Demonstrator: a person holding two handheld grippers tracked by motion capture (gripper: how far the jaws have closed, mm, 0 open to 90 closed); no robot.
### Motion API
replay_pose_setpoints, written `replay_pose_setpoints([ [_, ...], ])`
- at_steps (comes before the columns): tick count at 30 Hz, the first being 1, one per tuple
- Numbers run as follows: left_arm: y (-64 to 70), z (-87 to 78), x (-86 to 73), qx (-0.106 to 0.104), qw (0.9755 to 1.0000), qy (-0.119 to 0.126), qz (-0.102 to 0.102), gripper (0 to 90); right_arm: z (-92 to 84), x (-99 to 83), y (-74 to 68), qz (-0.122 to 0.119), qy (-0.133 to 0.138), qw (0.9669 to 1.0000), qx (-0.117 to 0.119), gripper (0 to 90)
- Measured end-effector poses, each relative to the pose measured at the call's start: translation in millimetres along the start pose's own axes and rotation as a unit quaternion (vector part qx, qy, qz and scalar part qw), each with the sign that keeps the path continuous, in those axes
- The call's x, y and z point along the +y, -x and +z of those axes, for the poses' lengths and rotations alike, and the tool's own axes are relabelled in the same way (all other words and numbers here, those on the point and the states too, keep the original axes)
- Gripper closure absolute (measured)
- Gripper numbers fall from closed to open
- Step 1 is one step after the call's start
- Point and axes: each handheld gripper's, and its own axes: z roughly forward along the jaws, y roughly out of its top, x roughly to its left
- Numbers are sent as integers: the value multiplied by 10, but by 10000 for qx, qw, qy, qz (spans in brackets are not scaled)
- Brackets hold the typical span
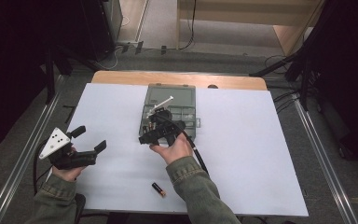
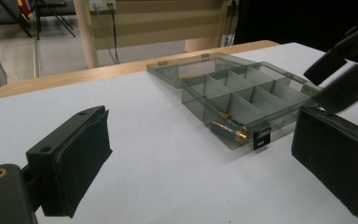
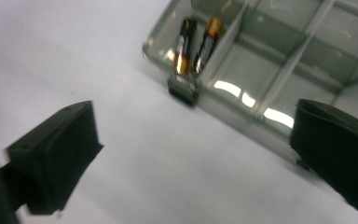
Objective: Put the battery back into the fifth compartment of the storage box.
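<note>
2 batteries (image 3: 196, 44) lie in the box's (image 1: 186, 98) corner cell; 1 battery (image 1: 158, 189) waits near the table edge. Right gripper (image 1: 156, 133) and left gripper (image 1: 89, 140) both gape, empty. A careless reach could roll it off.

Two batteries (image 3: 196, 44) are counted side by side in a near corner compartment of the one clear organizer box (image 1: 170, 100), and one more battery (image 1: 158, 189) is seen loose on the table (image 1: 261, 154), three altogether.
</note>
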Motion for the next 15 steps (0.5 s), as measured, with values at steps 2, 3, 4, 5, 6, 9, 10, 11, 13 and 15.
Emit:
replay_pose_setpoints([
  [2,1,2,0,3,10000,-1,6,47,-16,-59,-10,-70,-45,10000,-44,0],
  [3,1,2,0,4,10000,-2,6,47,-26,-87,-9,-107,-43,9999,-41,0],
  [4,2,2,0,4,10000,0,2,47,-38,-113,-10,-143,-54,9999,-27,0],
  [5,3,1,0,6,10000,-6,1,47,-51,-137,-11,-164,-74,9998,-55,0],
  [6,2,2,0,2,10000,-8,9,47,-63,-160,-14,-201,-77,9997,-79,0],
  [9,5,3,-1,-1,10000,-10,6,47,-96,-233,-17,-237,-62,9997,-98,0],
  [10,5,3,-2,-14,10000,-4,6,47,-101,-256,-20,-266,-69,9996,-80,0],
  [11,6,2,-2,-25,10000,3,9,47,-102,-278,-27,-312,-102,9994,-98,0],
  [13,11,-1,-1,-28,10000,11,1,47,-96,-317,-44,-374,-174,9990,-145,0],
  [15,10,-5,0,-28,10000,10,4,47,-89,-353,-67,-439,-224,9986,-188,0],
])
